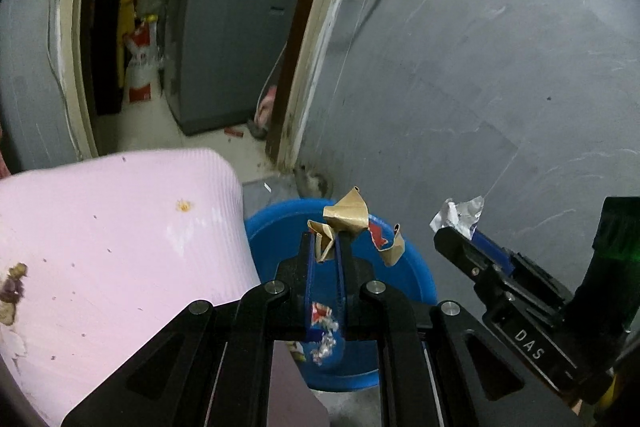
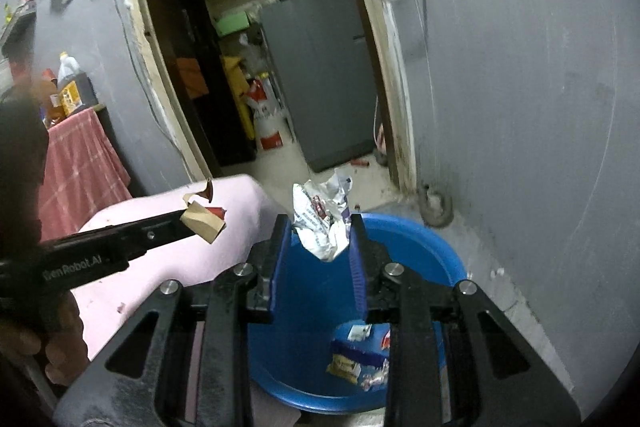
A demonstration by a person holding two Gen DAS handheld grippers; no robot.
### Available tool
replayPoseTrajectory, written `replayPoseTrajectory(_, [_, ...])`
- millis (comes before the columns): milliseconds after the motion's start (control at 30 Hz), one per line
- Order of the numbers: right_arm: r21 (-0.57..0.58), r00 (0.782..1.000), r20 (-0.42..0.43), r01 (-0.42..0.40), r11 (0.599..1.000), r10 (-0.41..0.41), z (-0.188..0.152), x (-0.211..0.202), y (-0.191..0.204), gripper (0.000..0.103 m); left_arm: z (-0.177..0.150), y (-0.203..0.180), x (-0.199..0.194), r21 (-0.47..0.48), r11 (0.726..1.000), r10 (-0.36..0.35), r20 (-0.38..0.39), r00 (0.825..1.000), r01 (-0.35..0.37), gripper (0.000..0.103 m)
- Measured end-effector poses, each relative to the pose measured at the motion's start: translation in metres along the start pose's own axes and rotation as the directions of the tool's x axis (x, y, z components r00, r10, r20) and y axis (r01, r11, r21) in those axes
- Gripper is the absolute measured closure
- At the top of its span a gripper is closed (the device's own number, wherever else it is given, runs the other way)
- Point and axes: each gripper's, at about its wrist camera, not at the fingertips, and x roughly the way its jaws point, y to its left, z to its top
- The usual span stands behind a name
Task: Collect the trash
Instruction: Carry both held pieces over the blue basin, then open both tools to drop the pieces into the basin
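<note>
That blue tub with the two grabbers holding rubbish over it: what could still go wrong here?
1. The brown paper scrap in the left gripper sits near the blue tub's rim beside the pink mat; dropped now, it might land on the mat.
2. The crumpled white wrapper in the right gripper is light and could flutter onto the floor.
3. The grippers are close together and might bump.
</note>
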Motion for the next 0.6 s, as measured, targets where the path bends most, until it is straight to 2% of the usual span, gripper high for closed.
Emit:
replayPoseTrajectory(333, [0.051, 0.998, -0.066, 0.005, 0.999, -0.001, -0.013, 0.021, -0.013, 0.069, -0.012, 0.015, 0.029, -0.027, 0.999, 0.018, -0.072, 0.997, -0.02, 0.075])
replayPoseTrajectory(600, [0.062, 0.998, -0.069, 0.003, 0.998, 0.001, -0.013, 0.02, -0.014, 0.06, -0.015, 0.023, 0.018, -0.058, 0.998, 0.008, -0.058, 0.998, -0.011, 0.068])
